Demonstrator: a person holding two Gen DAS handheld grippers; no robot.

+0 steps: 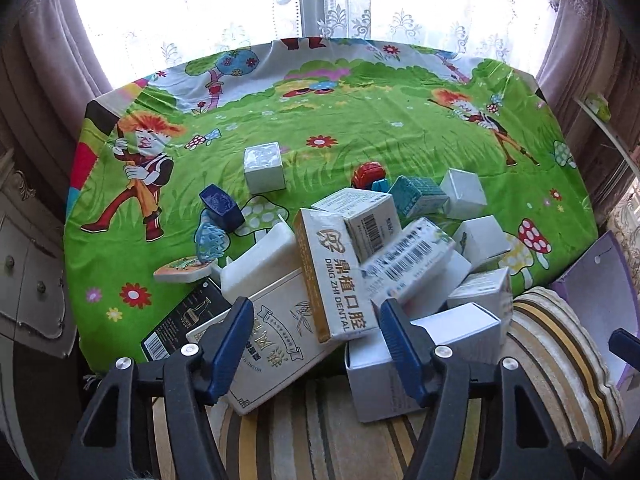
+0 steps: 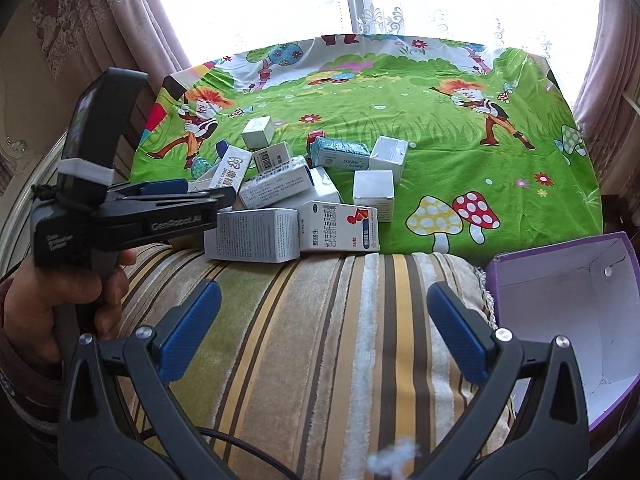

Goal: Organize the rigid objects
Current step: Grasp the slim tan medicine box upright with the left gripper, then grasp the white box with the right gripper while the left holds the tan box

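Observation:
A pile of small cardboard boxes lies at the near edge of a green cartoon cloth. My left gripper hangs over the pile's near end with its jaws apart. A white and gold dental box and a cream box with calligraphy lie between its pads, and no pad visibly presses on them. In the right wrist view a hand holds this left gripper at the left, pointing into the pile. My right gripper stands open over a striped cushion, holding nothing.
An open purple box with a white inside sits at the right beside the cushion. A dark blue box, a black box, a red toy and a lone white box lie around the pile. Curtains and a bright window stand behind.

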